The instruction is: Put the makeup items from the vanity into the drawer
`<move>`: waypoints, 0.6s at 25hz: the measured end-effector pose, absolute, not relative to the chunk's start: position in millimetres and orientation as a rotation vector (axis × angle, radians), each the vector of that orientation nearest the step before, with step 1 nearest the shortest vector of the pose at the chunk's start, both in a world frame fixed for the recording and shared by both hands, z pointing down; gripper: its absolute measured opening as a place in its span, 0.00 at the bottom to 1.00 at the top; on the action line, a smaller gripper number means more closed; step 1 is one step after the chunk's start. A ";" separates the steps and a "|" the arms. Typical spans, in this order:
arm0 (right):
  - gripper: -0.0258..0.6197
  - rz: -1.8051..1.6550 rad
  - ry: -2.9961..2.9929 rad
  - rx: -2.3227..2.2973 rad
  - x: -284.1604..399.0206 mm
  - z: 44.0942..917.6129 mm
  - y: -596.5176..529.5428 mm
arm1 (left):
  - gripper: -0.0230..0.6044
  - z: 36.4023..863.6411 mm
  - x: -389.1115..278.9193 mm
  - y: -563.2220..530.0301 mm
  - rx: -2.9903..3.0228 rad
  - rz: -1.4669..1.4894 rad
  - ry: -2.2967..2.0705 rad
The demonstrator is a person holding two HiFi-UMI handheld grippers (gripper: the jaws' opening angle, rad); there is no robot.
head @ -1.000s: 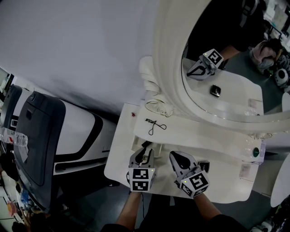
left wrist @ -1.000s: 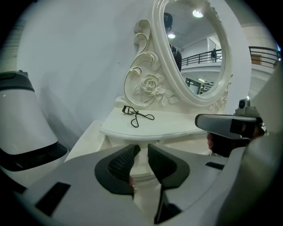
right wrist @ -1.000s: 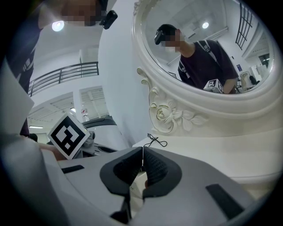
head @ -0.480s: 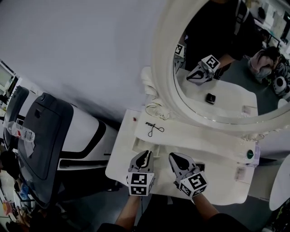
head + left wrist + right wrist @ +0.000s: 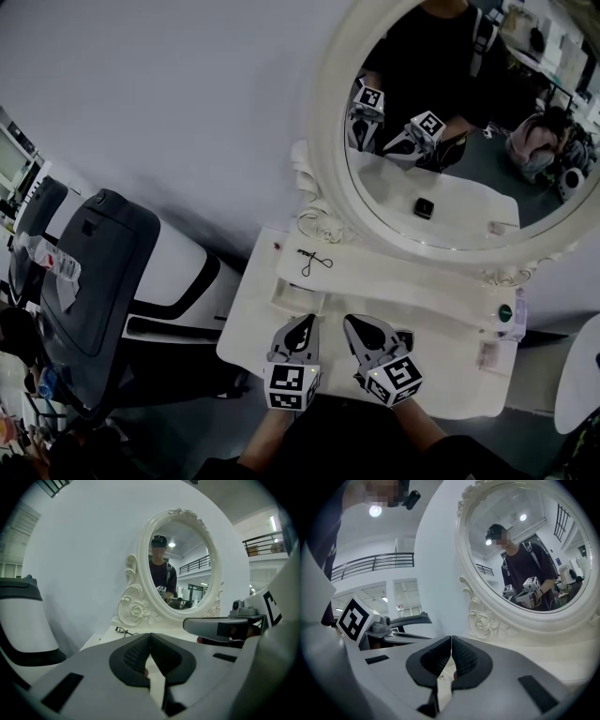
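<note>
A black eyelash curler [image 5: 314, 262] lies on the white vanity top [image 5: 450, 370] near the mirror's base; it also shows in the left gripper view as a thin eyelash curler [image 5: 123, 631]. A small dark compact [image 5: 405, 337] rests just right of my right gripper [image 5: 352, 323]. My left gripper [image 5: 306, 323] hovers over the front of the vanity, beside a shallow open tray-like recess [image 5: 298, 298]. Both grippers are shut with nothing between the jaws, as seen on the left gripper [image 5: 150, 634] and the right gripper [image 5: 452, 637].
A big oval mirror [image 5: 441, 122] in a carved white frame stands at the back. A green-capped jar [image 5: 506, 312] and a small pinkish item [image 5: 491, 357] sit at the vanity's right end. A dark chair [image 5: 94, 272] stands left of the vanity.
The left gripper's jaws have closed from wide open to shut. Both grippers stay over the vanity's front; the head view has shifted and shows more of the mirror.
</note>
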State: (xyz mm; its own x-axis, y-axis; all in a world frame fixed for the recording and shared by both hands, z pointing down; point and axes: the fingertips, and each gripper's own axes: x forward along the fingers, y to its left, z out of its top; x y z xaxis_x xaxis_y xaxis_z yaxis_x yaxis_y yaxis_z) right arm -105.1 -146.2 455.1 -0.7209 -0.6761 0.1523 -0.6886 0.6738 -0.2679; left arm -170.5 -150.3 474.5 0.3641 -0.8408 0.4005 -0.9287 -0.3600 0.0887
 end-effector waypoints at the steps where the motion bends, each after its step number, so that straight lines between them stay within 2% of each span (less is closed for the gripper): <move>1: 0.08 0.478 -2.838 1.162 -105.1 454.2 -144.0 | 0.06 474.0 -170.3 -147.9 2.333 0.413 -1.565; 15: 0.08 0.445 -2.744 1.374 -82.7 456.5 -110.9 | 0.06 471.1 -144.2 -124.3 2.469 0.357 -1.394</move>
